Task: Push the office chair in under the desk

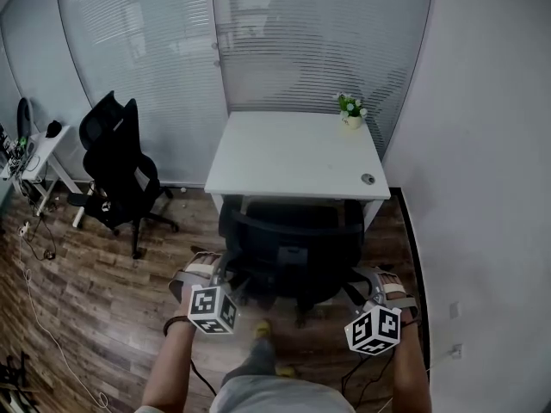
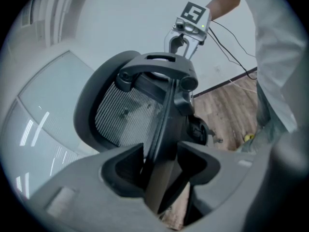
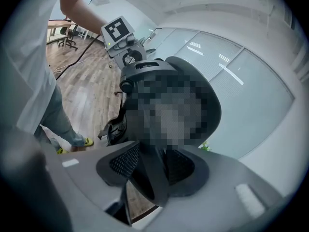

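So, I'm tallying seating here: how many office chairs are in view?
2. One office chair stands right before the white desk; a second chair stands apart at the left, by the glass wall. More may be hidden.

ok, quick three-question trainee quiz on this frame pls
1. True or false: the left gripper and the right gripper both have jaws shut on the backrest of the office chair.
2. What stands on the far right corner of the desk? A mug; B potted plant; C lamp.
3. Fill in: the second black chair stands to the desk's ___.
Key: 1 true; 2 B; 3 left.
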`<state>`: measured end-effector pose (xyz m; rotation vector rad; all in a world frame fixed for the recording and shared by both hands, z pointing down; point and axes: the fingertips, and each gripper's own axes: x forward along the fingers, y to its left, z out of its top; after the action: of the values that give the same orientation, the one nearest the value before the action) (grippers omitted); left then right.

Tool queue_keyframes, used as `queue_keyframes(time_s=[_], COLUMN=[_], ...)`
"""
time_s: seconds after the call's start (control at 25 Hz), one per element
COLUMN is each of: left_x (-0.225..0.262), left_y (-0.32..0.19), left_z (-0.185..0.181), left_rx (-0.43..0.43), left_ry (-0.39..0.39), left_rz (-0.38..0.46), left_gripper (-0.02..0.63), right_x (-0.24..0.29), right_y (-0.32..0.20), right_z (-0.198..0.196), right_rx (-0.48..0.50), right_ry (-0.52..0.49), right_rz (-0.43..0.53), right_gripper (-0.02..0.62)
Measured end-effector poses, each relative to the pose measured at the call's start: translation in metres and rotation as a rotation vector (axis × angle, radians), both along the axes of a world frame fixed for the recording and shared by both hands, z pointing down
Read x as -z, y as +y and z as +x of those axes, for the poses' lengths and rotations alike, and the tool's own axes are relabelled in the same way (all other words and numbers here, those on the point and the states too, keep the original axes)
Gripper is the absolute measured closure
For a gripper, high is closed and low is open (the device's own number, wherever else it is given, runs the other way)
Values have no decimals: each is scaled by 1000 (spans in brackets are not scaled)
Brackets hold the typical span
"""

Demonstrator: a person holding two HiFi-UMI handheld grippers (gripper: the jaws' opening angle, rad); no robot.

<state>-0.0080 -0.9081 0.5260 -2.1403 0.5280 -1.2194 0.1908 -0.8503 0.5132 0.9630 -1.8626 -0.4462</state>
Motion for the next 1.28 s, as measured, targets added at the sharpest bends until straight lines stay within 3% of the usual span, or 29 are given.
queue_keyframes(time_s=[0.36, 0.6, 0.88, 1.08, 1.28], left_x=[1, 10, 40, 58, 73], left_y=[3, 8, 16, 14, 12], left_z=[-1, -5, -16, -32, -45], left_rx=[-12, -8, 81, 215, 317], left_ry=[12, 119, 359, 598, 742], left_rz=[-11, -66, -99, -142, -134], left_gripper=[388, 365, 399, 449, 483], right_x=[0, 12, 33, 48, 59], right_y=[1, 3, 12, 12, 12], right_z=[-1, -2, -4, -4, 2], right_rx=[-17, -62, -151, -248, -324], right_ry=[-10, -69, -255, -424, -489], right_rz=[0, 32, 86, 146, 208], right_gripper=[428, 428, 431, 436, 477])
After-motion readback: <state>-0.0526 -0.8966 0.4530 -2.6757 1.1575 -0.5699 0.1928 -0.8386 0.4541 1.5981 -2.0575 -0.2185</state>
